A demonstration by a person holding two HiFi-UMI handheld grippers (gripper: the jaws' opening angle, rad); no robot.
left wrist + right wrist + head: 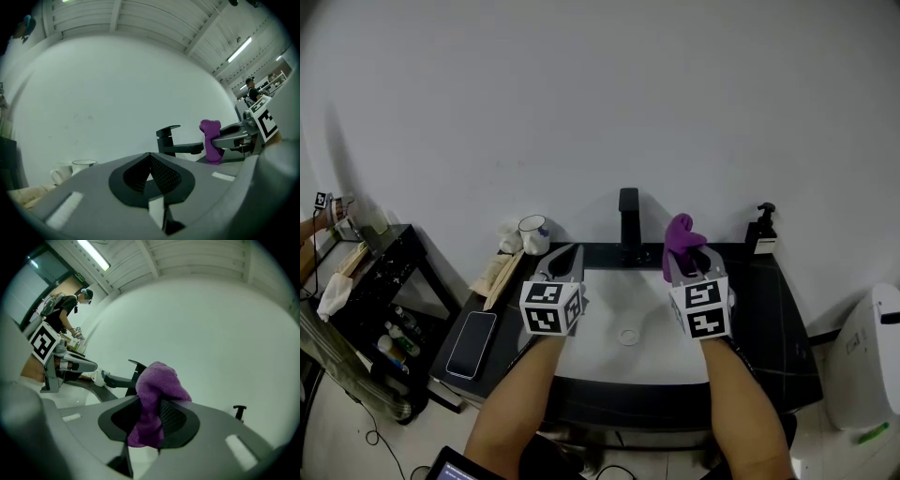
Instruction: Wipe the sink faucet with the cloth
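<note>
A black faucet [628,225] stands at the back of the white sink [609,347]. The purple cloth [681,236] is bunched in my right gripper [687,260], which is shut on it just right of the faucet, above the sink's back right corner. In the right gripper view the cloth [152,401] hangs between the jaws, with the faucet [124,378] to its left. My left gripper [563,262] hovers over the sink's left edge, jaws together and holding nothing. From the left gripper view, the faucet [176,143] and the cloth [211,140] lie ahead to the right.
A white mug [534,232] and a folded beige cloth [495,275] sit on the black counter [769,328] at back left. A phone [472,343] lies at front left. A soap dispenser [763,230] stands at back right. A black shelf rack [380,300] is at far left.
</note>
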